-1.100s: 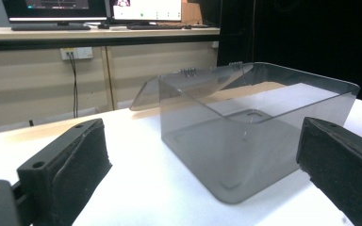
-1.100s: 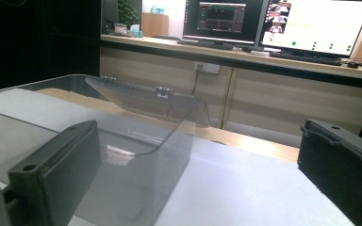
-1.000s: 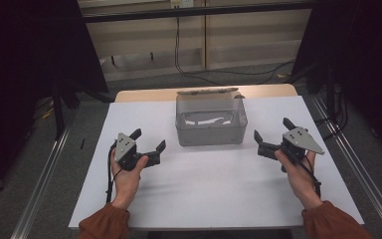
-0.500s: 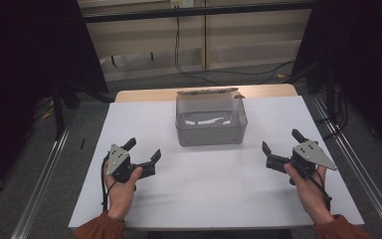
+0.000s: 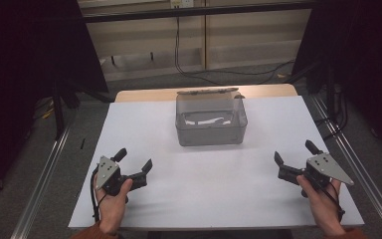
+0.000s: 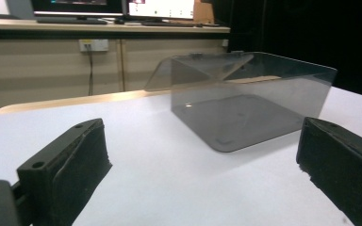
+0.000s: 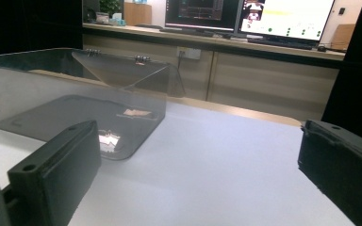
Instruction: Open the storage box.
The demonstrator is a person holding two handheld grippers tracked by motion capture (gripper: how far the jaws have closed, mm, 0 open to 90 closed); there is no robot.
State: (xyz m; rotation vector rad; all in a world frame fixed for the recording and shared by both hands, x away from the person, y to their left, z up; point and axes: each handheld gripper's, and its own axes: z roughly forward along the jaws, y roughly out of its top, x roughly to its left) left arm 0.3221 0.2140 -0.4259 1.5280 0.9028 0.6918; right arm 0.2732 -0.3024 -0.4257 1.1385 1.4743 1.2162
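My left claw (image 5: 134, 161) and right claw (image 5: 293, 157) rest released near the worktop's (image 5: 204, 199) front corners; approaching the clear box (image 5: 210, 122) calls for squared, level jaws.

A: What colour is the box (image 5: 210, 122)?

B: It is smoky grey and see-through, and the lid behind it has the same tint. The floor of the box looks darker grey.

A: And the table (image 5: 214, 189)?

B: The top is plain white, without pattern. At the far edge a strip of light wood colour shows.

A: The tools?

B: The left gripper (image 5: 135, 166) has black jaws, and a pale grey plate with small dark dots on top. The right gripper (image 5: 295, 159) is the same: black jaws, grey plate. The cables are black.

A: The sleeves (image 5: 87, 232)?

B: Orange-brown, at the bottom edge. The cabinets (image 5: 199, 35) behind are beige, and both sides of the room are very dark.
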